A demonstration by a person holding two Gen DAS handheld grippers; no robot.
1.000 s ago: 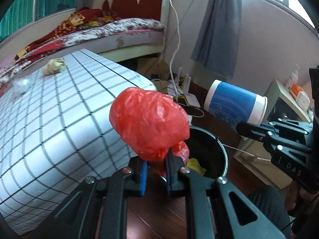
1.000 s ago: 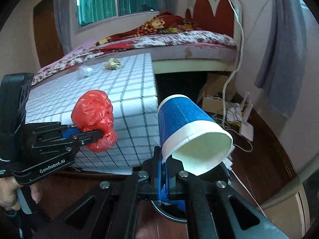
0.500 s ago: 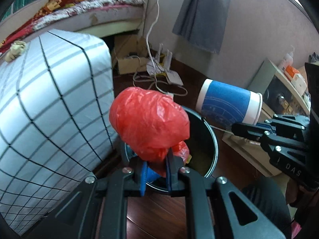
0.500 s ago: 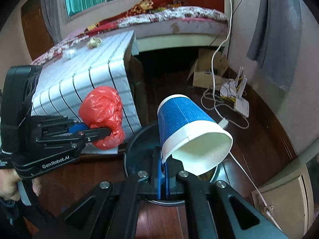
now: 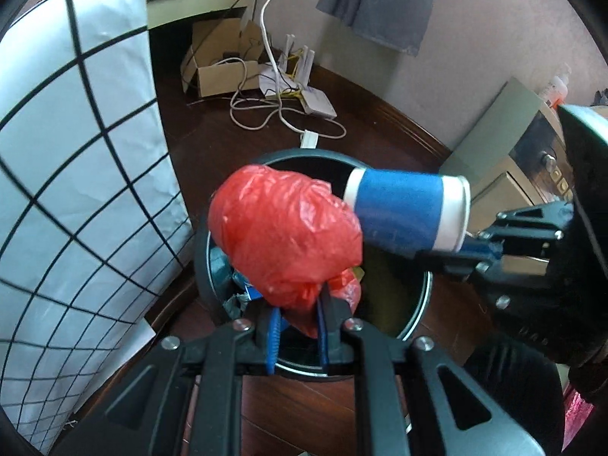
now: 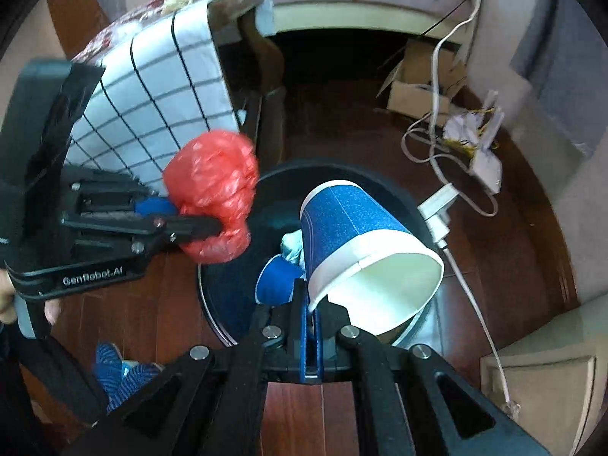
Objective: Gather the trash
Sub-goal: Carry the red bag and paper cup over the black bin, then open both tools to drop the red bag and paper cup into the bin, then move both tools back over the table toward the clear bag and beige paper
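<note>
My left gripper (image 5: 298,304) is shut on a crumpled red plastic bag (image 5: 285,239) and holds it over the left part of a round black trash bin (image 5: 414,319). My right gripper (image 6: 312,304) is shut on the rim of a blue and white paper cup (image 6: 357,239), tilted over the same bin (image 6: 212,300). In the left wrist view the cup (image 5: 406,212) lies sideways just right of the bag. In the right wrist view the bag (image 6: 212,197) hangs at the bin's left rim. Inside the bin are another blue cup (image 6: 275,279) and crumpled paper.
A table with a white checked cloth (image 5: 76,159) stands left of the bin. A cardboard box (image 5: 220,64), white cables (image 5: 266,110) and a power strip (image 6: 437,205) lie on the dark wood floor behind. A cabinet (image 5: 524,174) is at right.
Both grippers have tipped downward and moved over the bin. The bag and cup now hang above its opening, close together. The tabletop trash has left view.
</note>
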